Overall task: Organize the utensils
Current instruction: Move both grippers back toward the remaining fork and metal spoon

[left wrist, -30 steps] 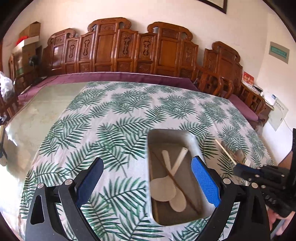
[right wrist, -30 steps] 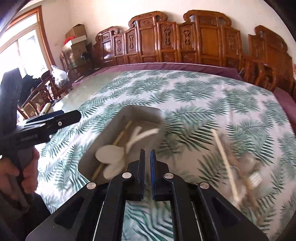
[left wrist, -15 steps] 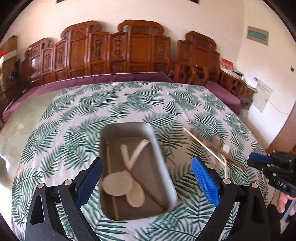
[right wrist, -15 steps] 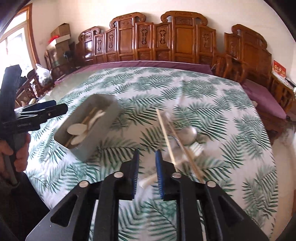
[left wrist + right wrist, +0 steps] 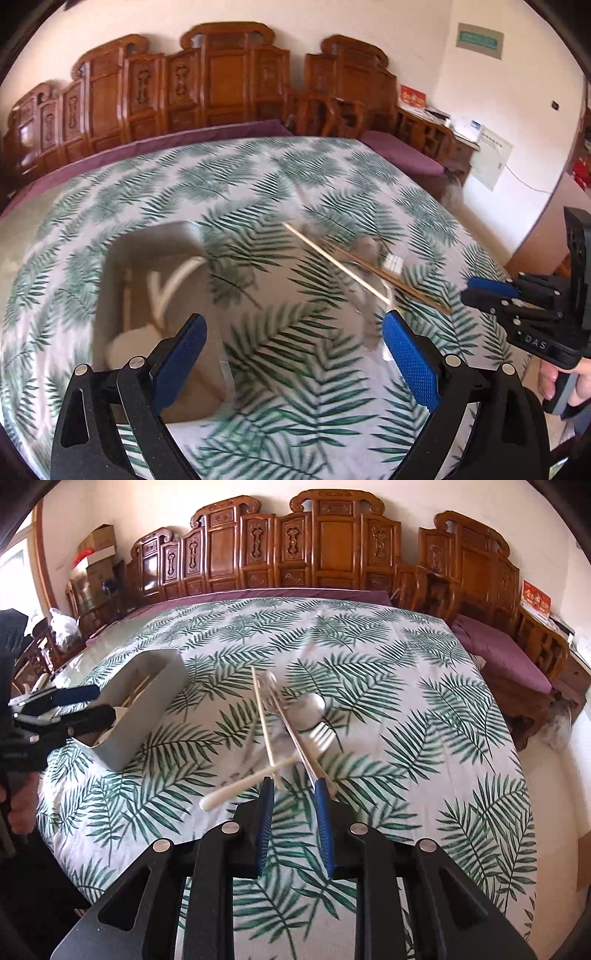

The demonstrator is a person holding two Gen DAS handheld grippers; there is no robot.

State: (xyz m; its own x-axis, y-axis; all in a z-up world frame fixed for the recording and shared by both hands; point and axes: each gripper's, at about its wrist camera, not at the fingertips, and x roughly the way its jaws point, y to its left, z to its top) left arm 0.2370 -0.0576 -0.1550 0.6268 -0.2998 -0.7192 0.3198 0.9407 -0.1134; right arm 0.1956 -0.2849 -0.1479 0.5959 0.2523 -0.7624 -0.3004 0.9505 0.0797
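since the right gripper (image 5: 293, 794) sits low at the near end of the pile (image 5: 291, 731), fingers a narrow gap apart and holding nothing, the likely failure is pinching more than one piece. chopstick (image 5: 264, 720), fork (image 5: 321, 738), spoon (image 5: 308, 710) and a white handle (image 5: 243, 786) all cross just ahead of the tips, so closing there could grab two or flick one off the cloth (image 5: 424, 709). thin sticks may also roll out of the pads.

left gripper (image 5: 295, 350) is wide open, empty, hovering over the cloth between the bin (image 5: 122, 258) and the pile. it is near the bin, so a stray swing could nudge it.

pile lies mid-table, at 12 o'clock from the right fingers. it is tangled: pale stick, darker stick, metal spoon and fork, white plastic piece; motion blur hides finer detail. bin is at 10 o'clock in the right view, grey, already holding white spoons and a stick.
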